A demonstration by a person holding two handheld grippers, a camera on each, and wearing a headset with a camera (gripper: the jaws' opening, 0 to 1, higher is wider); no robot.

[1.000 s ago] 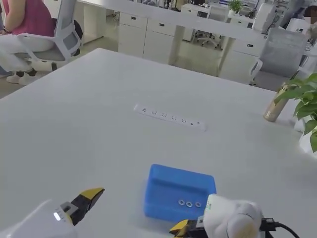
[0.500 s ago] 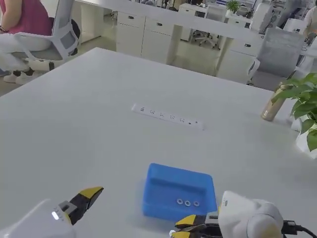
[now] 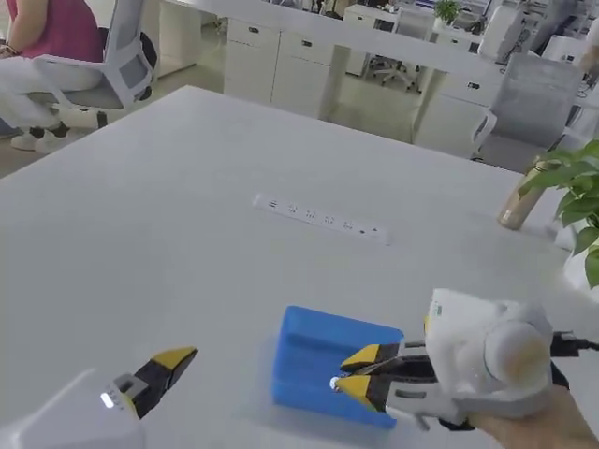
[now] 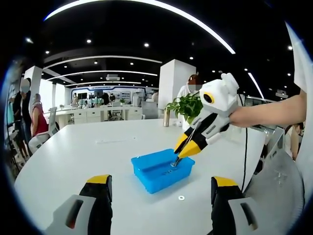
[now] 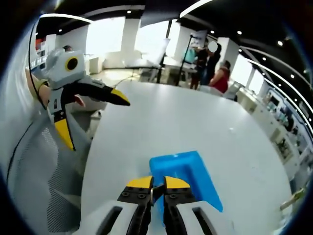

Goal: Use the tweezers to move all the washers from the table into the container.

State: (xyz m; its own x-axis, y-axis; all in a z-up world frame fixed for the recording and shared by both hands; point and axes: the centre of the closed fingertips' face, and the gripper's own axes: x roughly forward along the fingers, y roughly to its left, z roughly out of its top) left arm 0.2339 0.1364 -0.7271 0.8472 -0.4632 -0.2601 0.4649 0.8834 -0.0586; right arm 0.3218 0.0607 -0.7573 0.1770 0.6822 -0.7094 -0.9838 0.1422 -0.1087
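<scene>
Just white table (image 3: 187, 206), office desks (image 3: 309, 56) behind

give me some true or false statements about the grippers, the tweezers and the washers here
1. The right gripper is shut on the tweezers. True.
2. A washer lies on the table, outside the container. True.
3. The left gripper grips the container. False: it is open, holds nothing and is apart from the container.
4. The tweezers point away from the container. False: their tip reaches down into it.
</scene>
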